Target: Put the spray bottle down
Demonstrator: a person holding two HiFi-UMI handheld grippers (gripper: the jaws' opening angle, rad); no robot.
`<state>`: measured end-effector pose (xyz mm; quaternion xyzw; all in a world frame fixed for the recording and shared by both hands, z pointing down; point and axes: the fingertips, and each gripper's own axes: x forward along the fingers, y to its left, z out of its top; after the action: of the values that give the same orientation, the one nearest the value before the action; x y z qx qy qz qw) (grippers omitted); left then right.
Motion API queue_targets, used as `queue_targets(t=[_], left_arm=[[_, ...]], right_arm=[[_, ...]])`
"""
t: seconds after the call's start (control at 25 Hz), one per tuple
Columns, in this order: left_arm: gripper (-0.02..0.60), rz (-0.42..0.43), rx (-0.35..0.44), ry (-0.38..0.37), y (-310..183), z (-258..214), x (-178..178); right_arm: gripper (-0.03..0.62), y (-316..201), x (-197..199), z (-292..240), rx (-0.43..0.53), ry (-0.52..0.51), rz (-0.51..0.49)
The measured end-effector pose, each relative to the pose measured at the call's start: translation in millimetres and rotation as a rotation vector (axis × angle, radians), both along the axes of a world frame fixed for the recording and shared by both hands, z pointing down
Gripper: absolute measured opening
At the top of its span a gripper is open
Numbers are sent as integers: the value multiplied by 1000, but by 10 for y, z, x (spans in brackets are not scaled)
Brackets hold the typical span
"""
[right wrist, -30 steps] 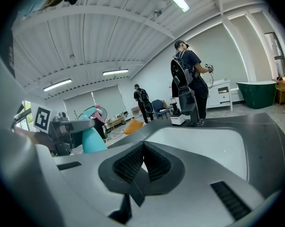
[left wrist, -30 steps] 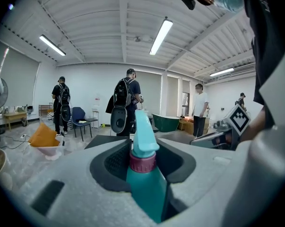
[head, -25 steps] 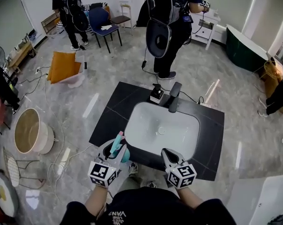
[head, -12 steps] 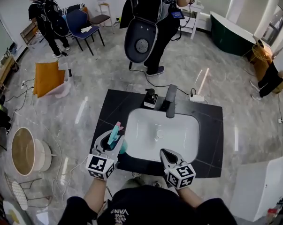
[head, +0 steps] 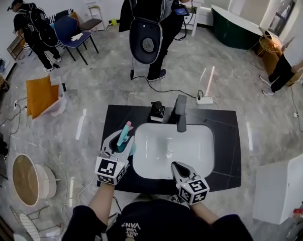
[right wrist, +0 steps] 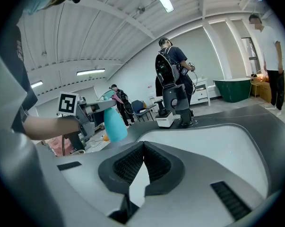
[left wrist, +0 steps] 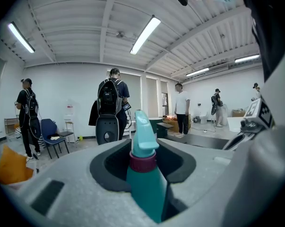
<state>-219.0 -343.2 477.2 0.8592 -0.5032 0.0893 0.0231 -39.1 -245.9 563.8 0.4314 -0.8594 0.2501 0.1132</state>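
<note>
A teal spray bottle with a pink-tipped nozzle is gripped in my left gripper, over the black counter just left of the white basin. In the left gripper view the jaws press on the bottle below its maroon collar, and it stands upright. My right gripper hovers over the basin's near rim, shut and holding nothing. In the right gripper view its jaw tips meet, and the bottle shows to the left, apart from it.
A dark faucet and a soap dispenser stand at the back of the basin. Several people stand behind the counter, one with a large black pack. A cable and power strip lie on the floor.
My left gripper has carried the bottle from the counter's near left corner to beside the basin's left rim. The right gripper has shifted a little over the basin's near edge.
</note>
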Motion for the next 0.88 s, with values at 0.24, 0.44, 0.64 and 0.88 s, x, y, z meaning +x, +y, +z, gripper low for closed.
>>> queue_targets(t=[0.24,0.44,0.64,0.88], left_arm=[[152,21,48,-23,-485,13,-11],[152,29,78,-16,-866,-29,-13],[152,12,84,8,-1225,53,-86],[152,21,76,-1,-1544,294,-17]], right_arm=[[-2,-30,3,81,-30,5,61],[-2,-50,-18,141,-57,14,76],[-2,-86,8,193,-75,30,94],[-2,-100,102,207,-88,48,124]])
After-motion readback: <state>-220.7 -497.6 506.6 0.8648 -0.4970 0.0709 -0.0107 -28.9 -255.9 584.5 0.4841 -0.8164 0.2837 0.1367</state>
